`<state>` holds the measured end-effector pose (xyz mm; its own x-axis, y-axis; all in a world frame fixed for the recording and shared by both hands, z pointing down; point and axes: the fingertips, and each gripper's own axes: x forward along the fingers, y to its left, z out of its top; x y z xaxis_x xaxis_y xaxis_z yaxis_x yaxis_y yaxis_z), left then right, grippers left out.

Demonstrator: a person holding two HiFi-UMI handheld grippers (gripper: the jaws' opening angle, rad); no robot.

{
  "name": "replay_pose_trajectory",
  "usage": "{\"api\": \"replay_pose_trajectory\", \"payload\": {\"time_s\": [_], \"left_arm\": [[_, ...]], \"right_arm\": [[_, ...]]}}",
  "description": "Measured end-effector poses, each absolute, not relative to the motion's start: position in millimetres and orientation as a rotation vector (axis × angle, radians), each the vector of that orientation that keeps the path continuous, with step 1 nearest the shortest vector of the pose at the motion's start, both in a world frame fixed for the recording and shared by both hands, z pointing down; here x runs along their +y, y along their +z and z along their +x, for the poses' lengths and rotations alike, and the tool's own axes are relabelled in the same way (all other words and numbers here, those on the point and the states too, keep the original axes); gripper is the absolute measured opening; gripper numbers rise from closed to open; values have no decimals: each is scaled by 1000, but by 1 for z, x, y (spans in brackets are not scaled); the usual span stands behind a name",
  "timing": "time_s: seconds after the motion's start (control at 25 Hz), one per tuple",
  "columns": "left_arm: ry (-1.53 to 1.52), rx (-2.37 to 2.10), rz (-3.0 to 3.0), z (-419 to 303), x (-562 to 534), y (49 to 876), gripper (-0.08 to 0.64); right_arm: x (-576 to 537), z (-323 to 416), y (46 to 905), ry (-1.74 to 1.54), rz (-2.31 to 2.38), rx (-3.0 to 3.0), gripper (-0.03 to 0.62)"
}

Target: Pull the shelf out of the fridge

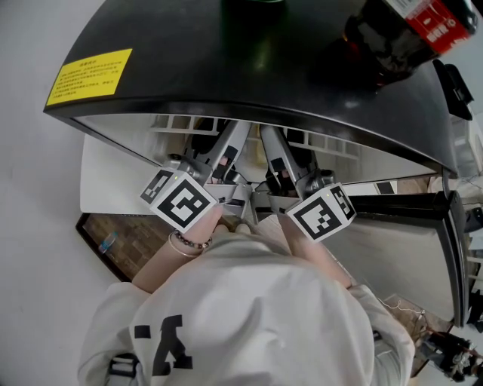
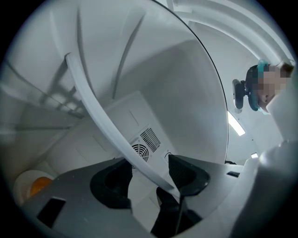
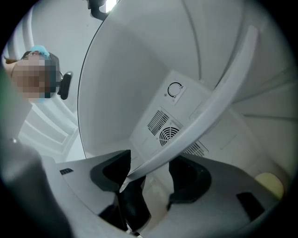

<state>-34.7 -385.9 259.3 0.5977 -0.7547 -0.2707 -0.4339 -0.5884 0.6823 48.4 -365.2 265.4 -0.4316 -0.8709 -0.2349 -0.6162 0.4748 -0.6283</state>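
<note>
Now, left gripper (image 2: 151, 174): released; jaws stand wide apart, with the shelf's white front rail crossing the gap on a slant and lying close to the right-hand jaw.
Right gripper (image 3: 151, 171): also released; jaws spread, the same rail running between them, its near end by the left-hand jaw.
Marker cubes: black-and-white squares on the left cube (image 1: 181, 197) and the right cube (image 1: 323, 211); both sit just outside the fridge opening.
Shelf (image 2: 93, 109): clear pane with a thin dark curved edge and a white plastic front rail; it is inside the fridge cavity, its front rail at both grippers.
Back wall: white panel with a round fan grille (image 2: 139, 151), slotted vents beside it, and a small round dial (image 3: 175, 89) above.
Writing: yellow sticker (image 1: 89, 76) on the fridge top, dark print too small to read; red label (image 1: 434, 19) on a dark bottle (image 1: 385, 41), lettering not legible.
Fridge (image 1: 226, 53): glossy black top, white interior.
Lower corner: something orange in a pale round holder (image 2: 39, 186); cannot tell what.
Person: white top, beaded bracelet (image 1: 189, 243) on the left wrist.
Floor (image 1: 30, 226): pale grey; a brown patterned mat (image 1: 128, 241) lies under the fridge front.
</note>
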Motion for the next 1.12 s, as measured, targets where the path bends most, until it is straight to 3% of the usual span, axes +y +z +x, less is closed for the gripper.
{"api": "replay_pose_trajectory", "payload": {"time_s": [0.76,1.12], "left_arm": [[-735,-929,2269,-33,-399,258,233],[-724,-923,2240,-34,-399,261,223]], "right_arm": [[-391,58,251,-650,-1163,2123,252],[-390,59,253,-686,-1132,2077,209]]}}
